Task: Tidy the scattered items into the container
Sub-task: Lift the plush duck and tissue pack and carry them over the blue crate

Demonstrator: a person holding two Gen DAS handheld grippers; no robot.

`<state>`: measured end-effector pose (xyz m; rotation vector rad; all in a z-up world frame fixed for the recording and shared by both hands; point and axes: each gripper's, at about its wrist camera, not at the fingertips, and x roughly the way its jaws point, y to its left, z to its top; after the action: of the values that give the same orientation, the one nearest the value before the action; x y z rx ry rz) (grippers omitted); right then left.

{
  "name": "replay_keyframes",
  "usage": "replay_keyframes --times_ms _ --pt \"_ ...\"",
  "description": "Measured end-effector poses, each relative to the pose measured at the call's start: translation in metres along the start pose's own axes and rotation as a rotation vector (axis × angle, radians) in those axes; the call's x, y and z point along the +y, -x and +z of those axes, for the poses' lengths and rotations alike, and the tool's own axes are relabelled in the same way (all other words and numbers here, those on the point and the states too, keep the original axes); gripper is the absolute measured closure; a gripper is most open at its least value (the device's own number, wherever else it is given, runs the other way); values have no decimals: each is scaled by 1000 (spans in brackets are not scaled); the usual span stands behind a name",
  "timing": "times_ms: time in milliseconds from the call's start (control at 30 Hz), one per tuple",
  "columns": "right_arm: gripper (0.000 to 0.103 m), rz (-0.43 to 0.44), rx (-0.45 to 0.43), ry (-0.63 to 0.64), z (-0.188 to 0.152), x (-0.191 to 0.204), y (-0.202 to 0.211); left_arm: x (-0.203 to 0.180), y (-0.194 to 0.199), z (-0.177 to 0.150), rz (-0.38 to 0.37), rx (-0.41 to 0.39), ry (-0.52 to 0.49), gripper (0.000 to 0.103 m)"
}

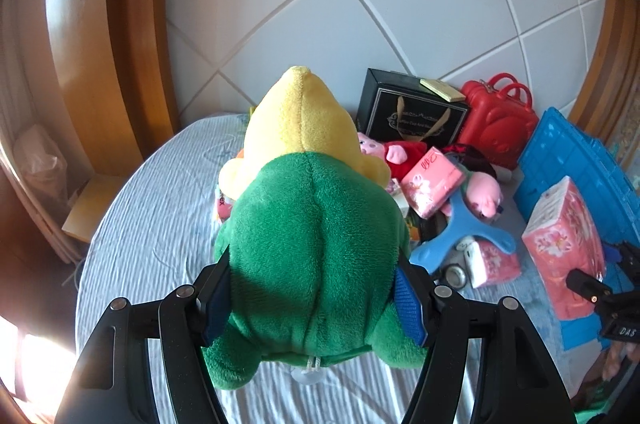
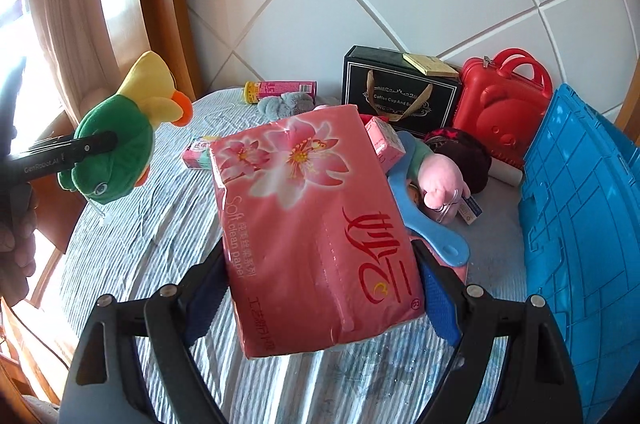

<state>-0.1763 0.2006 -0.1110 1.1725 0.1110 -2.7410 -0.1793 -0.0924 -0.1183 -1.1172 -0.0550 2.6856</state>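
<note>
Both hands loaded, so best to swing each load rightwards over the blue crate [image 2: 580, 224] and get well above its rim before letting go; the soft toy will flop, the tissue pack could snag a wall if tilted. Left gripper [image 1: 316, 300] has its fingers [image 1: 412, 308] spread fairly wide, pressed into the green body of the plush duck [image 1: 308, 224], held up off the bed [image 1: 152, 224]. Right gripper [image 2: 320, 288] clamps the pink tissue pack [image 2: 316, 224] across its width, fingers [image 2: 438, 300] abt half open, pack lifted, just left of the crate. More bits wait on the bed: pink pig toy [image 2: 442, 183], blue massager [image 1: 460, 236], red case [image 2: 500, 103], black gift box [image 2: 400, 95].
</note>
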Motion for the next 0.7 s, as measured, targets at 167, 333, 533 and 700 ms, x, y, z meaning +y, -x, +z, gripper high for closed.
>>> replay_keyframes --times_ms 167,333,533,700 --pt "18 26 -31 2 7 -2 17 0 23 3 16 -30 12 36" --pt "18 55 -72 4 17 -5 33 -4 43 5 46 -51 27 36" --pt "18 95 -110 12 30 -10 51 -11 69 6 74 -94 51 35" --pt "18 131 -138 39 37 -10 63 -17 88 6 89 -126 76 35"
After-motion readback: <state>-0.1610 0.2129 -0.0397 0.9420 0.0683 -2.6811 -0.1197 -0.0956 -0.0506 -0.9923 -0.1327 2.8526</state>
